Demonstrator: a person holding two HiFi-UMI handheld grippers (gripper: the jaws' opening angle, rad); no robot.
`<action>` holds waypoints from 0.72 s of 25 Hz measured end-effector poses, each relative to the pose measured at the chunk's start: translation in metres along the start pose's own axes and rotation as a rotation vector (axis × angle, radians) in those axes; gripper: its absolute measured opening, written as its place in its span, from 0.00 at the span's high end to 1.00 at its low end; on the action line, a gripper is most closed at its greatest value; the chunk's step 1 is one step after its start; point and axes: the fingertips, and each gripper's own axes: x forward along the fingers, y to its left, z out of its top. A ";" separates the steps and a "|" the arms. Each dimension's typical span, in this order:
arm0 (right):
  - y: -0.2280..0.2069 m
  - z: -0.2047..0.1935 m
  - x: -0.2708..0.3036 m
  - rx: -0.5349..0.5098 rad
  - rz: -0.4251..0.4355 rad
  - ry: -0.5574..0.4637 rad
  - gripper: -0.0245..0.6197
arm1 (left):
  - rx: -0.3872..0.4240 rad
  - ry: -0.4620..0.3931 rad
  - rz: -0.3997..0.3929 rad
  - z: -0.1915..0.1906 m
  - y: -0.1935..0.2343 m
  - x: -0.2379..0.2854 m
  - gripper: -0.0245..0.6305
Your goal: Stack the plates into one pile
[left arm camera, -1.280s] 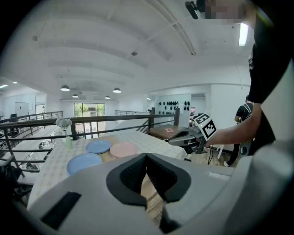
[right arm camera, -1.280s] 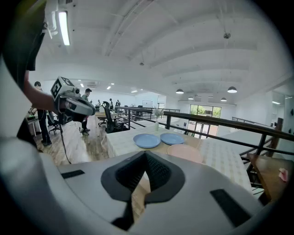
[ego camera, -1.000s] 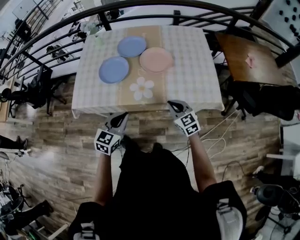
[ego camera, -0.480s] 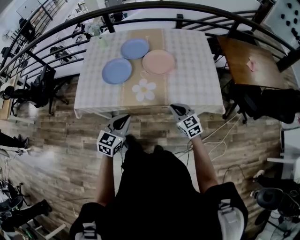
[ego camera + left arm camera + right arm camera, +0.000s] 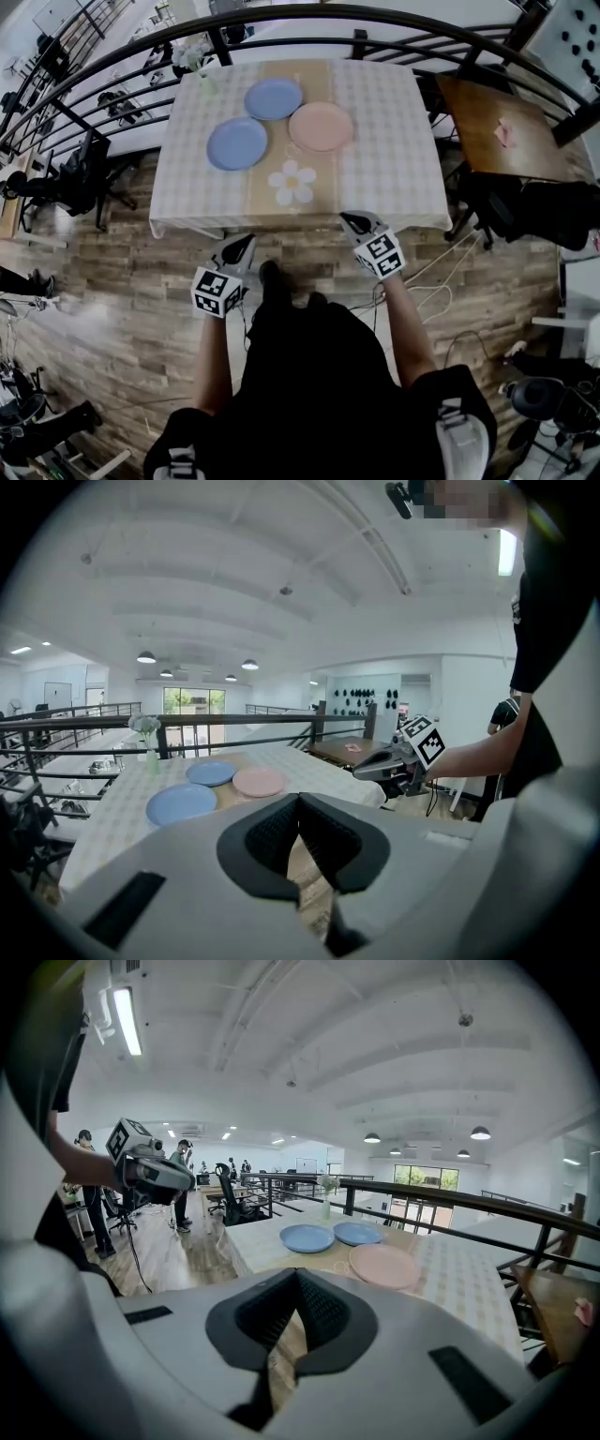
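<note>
Only the left claw [image 5: 240, 246] has shifted slightly; it and the right claw [image 5: 352, 222], both closed on nothing, hang short of the desk's [image 5: 394, 159] near edge, so the near blue plate [image 5: 236, 143], far blue plate [image 5: 274, 97] and pink plate [image 5: 321, 127] lie mid-desk, unstacked.

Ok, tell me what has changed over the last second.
The left gripper has drifted slightly back from the edge of the table, toward the person. Nothing was taken hold of or let go: it and the right gripper are both shut and empty. The right gripper kept its place. The near blue plate, far blue plate and pink plate lie unstacked as before.
</note>
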 end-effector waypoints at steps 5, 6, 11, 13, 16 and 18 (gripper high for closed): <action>0.000 0.002 0.009 -0.002 -0.008 0.020 0.96 | -0.005 -0.014 0.000 0.002 0.014 0.002 0.96; 0.000 0.002 0.012 -0.005 -0.012 0.017 0.96 | -0.006 -0.015 -0.003 0.001 0.018 0.002 0.96; 0.003 0.012 0.029 -0.008 -0.022 0.046 0.96 | -0.014 -0.016 -0.018 0.000 0.039 0.003 0.96; 0.003 0.015 0.036 -0.007 -0.033 0.049 0.96 | -0.016 -0.016 -0.023 0.001 0.048 0.004 0.96; 0.001 0.022 0.048 -0.001 -0.068 0.044 0.96 | -0.010 -0.020 -0.030 0.004 0.065 0.004 0.96; 0.001 0.028 0.057 0.006 -0.079 0.042 0.96 | -0.012 -0.019 -0.033 0.005 0.077 0.004 0.96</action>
